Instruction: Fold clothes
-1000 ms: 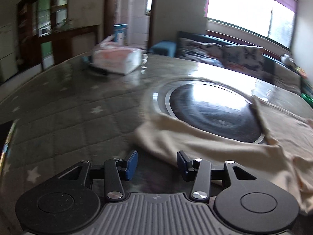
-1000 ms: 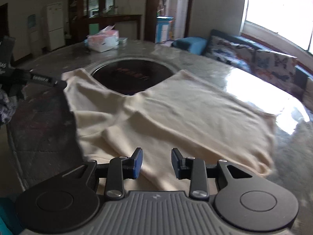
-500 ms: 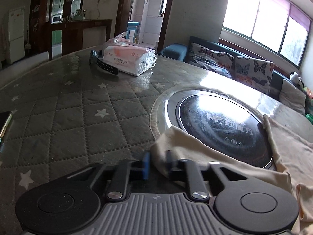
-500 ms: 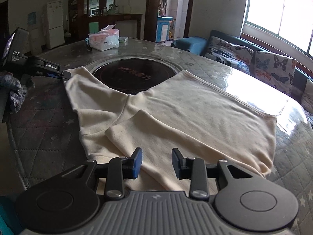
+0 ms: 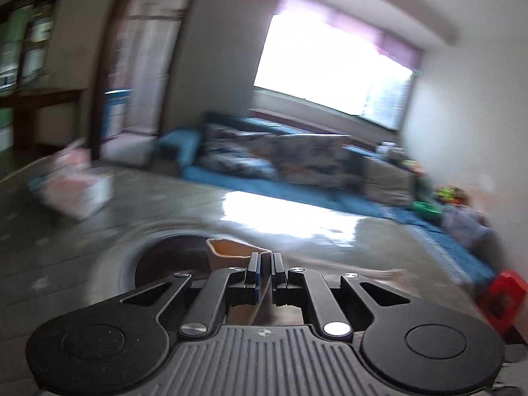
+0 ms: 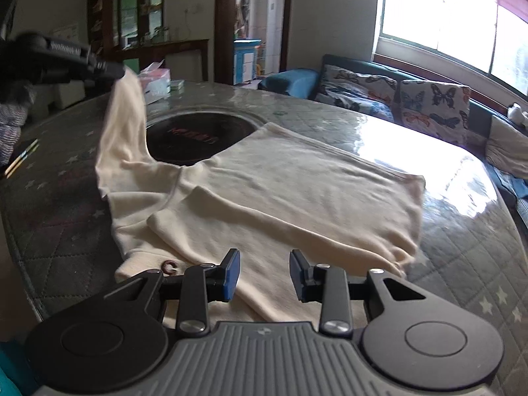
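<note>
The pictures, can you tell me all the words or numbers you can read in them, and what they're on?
None can be read.
Red lettering on the dark round plate: too blurred.
White label on the left gripper: too blurred.
Print on the tissue pack: too small.
Left wrist view: all motion blur.

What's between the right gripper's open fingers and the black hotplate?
Only the cream garment, spread flat on the table; the right wrist view shows it running from the right gripper to the hotplate.

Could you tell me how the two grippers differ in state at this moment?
The left gripper is shut on the cream garment's sleeve and raised above the table; the right gripper has its fingers apart, holds nothing, and hangs low over the garment's near edge. Both are the same black design with blue pads.
</note>
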Available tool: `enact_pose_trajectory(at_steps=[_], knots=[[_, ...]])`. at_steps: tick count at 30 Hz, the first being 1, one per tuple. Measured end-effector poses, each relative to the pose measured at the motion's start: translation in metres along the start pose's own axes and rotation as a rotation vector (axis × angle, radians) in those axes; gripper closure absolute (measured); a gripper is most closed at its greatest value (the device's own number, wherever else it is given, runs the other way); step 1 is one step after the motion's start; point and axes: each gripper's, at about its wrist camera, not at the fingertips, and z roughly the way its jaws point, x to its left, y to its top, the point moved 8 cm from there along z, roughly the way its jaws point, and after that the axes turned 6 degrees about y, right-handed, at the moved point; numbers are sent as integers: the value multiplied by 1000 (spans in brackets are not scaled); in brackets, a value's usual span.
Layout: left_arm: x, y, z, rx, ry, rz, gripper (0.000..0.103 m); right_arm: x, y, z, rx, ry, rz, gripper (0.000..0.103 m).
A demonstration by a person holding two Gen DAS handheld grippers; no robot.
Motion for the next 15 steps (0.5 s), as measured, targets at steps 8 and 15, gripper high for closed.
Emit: enact_pose_trajectory(at_steps=[8,15], knots=[[-112,-20,11,53,-241,115,97,-32,-12,-24,-35,-55,78,70],[-169,-62,20,121,-382,160,96,-55,-27,-38,-37,-100,135,70]])
